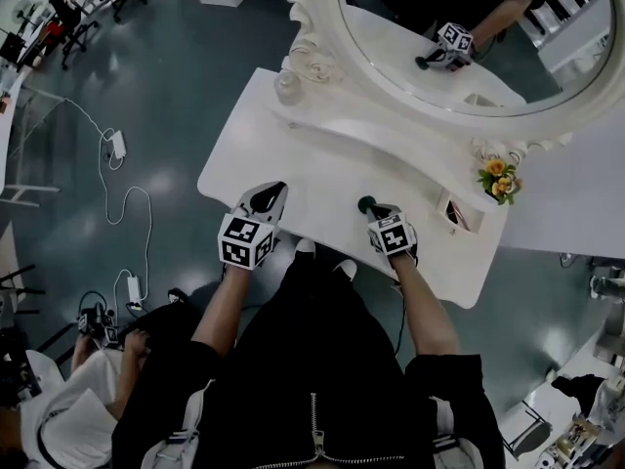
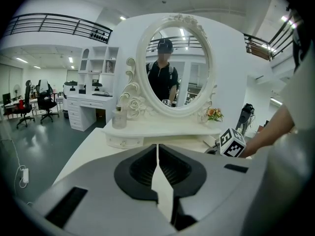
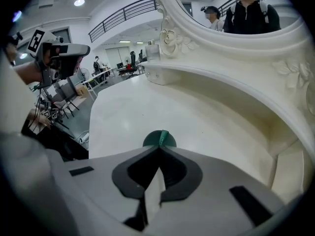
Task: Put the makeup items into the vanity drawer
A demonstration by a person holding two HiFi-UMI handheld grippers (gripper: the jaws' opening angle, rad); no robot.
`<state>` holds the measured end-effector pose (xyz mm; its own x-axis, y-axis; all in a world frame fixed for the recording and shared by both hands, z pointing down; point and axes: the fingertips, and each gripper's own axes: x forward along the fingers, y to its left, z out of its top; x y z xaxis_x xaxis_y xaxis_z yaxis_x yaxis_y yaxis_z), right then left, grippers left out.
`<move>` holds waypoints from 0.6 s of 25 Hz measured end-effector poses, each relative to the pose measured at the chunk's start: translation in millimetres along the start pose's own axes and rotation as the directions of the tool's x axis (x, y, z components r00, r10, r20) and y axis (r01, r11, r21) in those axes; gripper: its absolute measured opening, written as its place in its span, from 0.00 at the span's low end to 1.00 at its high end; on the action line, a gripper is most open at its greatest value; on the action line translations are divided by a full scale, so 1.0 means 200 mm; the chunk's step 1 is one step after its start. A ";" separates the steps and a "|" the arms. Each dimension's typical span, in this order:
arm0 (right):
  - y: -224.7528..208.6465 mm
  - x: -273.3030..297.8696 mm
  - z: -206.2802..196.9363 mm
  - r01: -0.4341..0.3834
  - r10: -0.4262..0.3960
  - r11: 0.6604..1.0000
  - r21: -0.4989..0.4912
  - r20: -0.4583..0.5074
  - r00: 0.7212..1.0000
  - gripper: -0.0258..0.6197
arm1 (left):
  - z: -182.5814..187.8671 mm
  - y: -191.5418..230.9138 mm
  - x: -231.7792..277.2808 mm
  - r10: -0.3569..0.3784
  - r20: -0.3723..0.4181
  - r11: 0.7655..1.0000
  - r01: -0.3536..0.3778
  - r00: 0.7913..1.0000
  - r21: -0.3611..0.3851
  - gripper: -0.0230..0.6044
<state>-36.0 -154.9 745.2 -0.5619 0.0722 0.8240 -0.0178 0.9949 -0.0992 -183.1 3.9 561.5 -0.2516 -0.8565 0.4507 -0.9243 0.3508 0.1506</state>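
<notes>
Head view dim and greyish; gripper views bright under ceiling lamps (image 3: 79, 2), sharp, fisheye-bent, with black corners

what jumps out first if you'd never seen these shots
The big ornate oval mirror rising over the white vanity. Below it, the right gripper is shut on a dark green round item near the tabletop's front edge. Orange flowers sit by the mirror's base.
</notes>
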 end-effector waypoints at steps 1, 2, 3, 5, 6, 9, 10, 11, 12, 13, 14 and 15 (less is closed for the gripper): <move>-0.01 0.00 0.00 0.005 -0.005 1.000 -0.001 0.008 1.000 0.05 | 0.01 0.00 0.01 -0.004 0.001 1.000 0.004 1.000 0.003 0.08; -0.01 -0.01 0.01 0.007 -0.007 1.000 0.000 0.017 1.000 0.05 | 0.02 -0.01 0.01 -0.008 0.002 1.000 0.008 1.000 0.007 0.08; -0.01 -0.03 0.02 0.009 -0.009 1.000 0.004 0.029 1.000 0.05 | 0.02 -0.02 0.02 -0.012 0.002 1.000 0.012 1.000 0.010 0.08; -0.02 -0.06 0.05 0.010 -0.011 1.000 0.015 0.057 0.998 0.05 | 0.04 -0.03 0.03 -0.021 0.004 1.000 0.021 1.000 0.015 0.08; -0.03 -0.08 0.06 0.012 -0.013 1.000 0.021 0.072 0.997 0.05 | 0.04 -0.04 0.04 -0.027 0.004 0.999 0.027 1.000 0.019 0.08; -0.07 -0.16 0.09 0.029 -0.032 0.999 0.030 0.110 0.993 0.05 | 0.06 -0.08 0.08 -0.051 0.003 0.998 0.051 0.999 0.033 0.08; -0.08 -0.19 0.10 0.036 -0.040 0.999 0.032 0.121 0.992 0.05 | 0.07 -0.09 0.09 -0.060 0.005 0.998 0.060 0.998 0.037 0.08; -0.09 -0.22 0.11 0.042 -0.047 0.998 0.038 0.132 0.990 0.05 | 0.08 -0.11 0.11 -0.069 0.006 0.997 0.069 0.998 0.042 0.08; -0.10 -0.26 0.12 0.047 -0.054 0.998 0.047 0.143 0.988 0.05 | 0.09 -0.12 0.12 -0.078 0.008 0.996 0.078 0.997 0.047 0.08; -0.11 -0.29 0.13 0.054 -0.062 0.997 0.055 0.156 0.986 0.05 | 0.10 -0.13 0.14 -0.088 0.010 0.995 0.088 0.996 0.053 0.08; -0.13 -0.32 0.14 0.064 -0.074 0.996 0.060 0.170 0.983 0.05 | 0.12 -0.15 0.16 -0.098 0.012 0.994 0.097 0.995 0.059 0.08; -0.15 -0.35 0.15 0.077 -0.087 0.995 0.061 0.185 0.979 0.05 | 0.13 -0.16 0.17 -0.108 0.014 0.992 0.106 0.994 0.064 0.08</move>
<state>-21.8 -191.9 673.9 -0.7015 -0.0286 0.7121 -0.1112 0.9914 -0.0697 -169.6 -47.2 549.2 -0.1548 -0.8945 0.4194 -0.9622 0.2328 0.1414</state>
